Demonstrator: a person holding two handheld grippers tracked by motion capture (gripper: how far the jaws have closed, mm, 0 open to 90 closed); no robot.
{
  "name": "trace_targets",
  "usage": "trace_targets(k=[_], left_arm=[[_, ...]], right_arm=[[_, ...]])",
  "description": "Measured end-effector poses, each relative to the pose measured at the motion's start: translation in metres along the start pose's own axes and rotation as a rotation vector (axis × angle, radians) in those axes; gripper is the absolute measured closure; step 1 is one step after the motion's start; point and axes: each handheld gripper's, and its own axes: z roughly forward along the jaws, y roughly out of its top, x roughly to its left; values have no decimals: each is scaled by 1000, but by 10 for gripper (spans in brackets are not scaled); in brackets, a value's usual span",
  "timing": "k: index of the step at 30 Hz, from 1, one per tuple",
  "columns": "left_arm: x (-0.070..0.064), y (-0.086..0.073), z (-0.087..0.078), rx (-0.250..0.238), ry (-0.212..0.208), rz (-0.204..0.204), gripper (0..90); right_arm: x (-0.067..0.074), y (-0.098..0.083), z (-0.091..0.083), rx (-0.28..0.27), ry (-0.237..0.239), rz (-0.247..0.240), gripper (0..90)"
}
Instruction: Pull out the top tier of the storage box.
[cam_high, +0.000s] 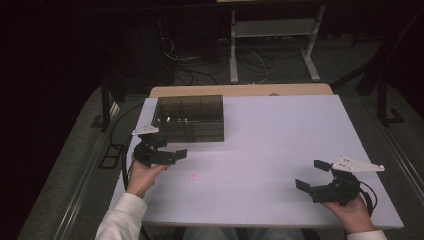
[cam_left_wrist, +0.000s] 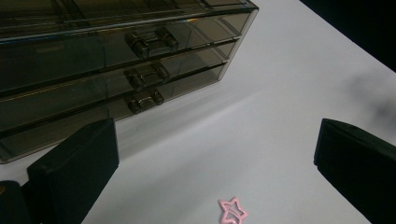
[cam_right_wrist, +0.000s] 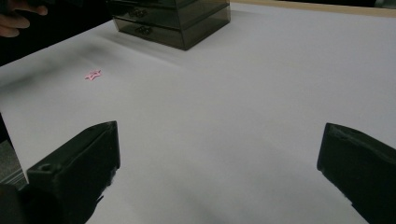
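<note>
Down at the near edge of the white table (cam_high: 280, 150), two sleeves in white and two hands. In the left hand (cam_high: 142, 176), the left gripper (cam_high: 169, 154), held low over the table near its left side, jaws spread wide apart, nothing between them. In the right hand (cam_high: 356, 210), the right gripper (cam_high: 312, 175), near the right front corner, jaws also wide open and holding nothing, a grey three-cornered plate (cam_high: 357, 164) on top. A little past the left gripper's tips and a bit to the right, a small pink star clip (cam_high: 193, 176), flat on the table, touching nothing. Same star clip (cam_left_wrist: 233, 211) low in the left gripper view, lying between the two black jaws but not gripped, with table all around it. Far off to the left in the right gripper view, the star clip (cam_right_wrist: 93, 74) again, well apart from those jaws. Farther back, a dark see-through drawer box (cam_high: 190, 120), standing on the table's far left part, just behind the left gripper. Three drawers stacked on its front, each with a small handle (cam_left_wrist: 148, 42), all pushed in. Open little compartments on its top, with something small and shiny inside, too small to tell. Beyond the table, a dark floor with cables (cam_high: 200, 65) and white stand legs (cam_high: 272, 45).
</note>
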Motion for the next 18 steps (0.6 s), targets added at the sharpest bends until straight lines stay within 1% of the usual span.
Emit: trace_targets(k=[3,7,11,15,16,17,18], left_arm=[[0,2,1,4,5,-1,0],[1,6,2,5,8,-15,0],[2,9,3,2,-10,-29,0],[2,11,4,5,-13,-41,0],[3,11,5,-2,-21,-59,0],[3,11,5,-2,-21,-59,0],[4,12,5,-12,-30,-76,0]], right_arm=[[0,0,0,0,0,0,0],[0,0,0,0,1,-1,0],[0,0,1,1,2,-1,0],[0,0,1,1,3,-2,0],[0,0,1,2,3,-2,0],[0,0,1,2,3,-2,0],[0,0,1,1,3,-2,0]])
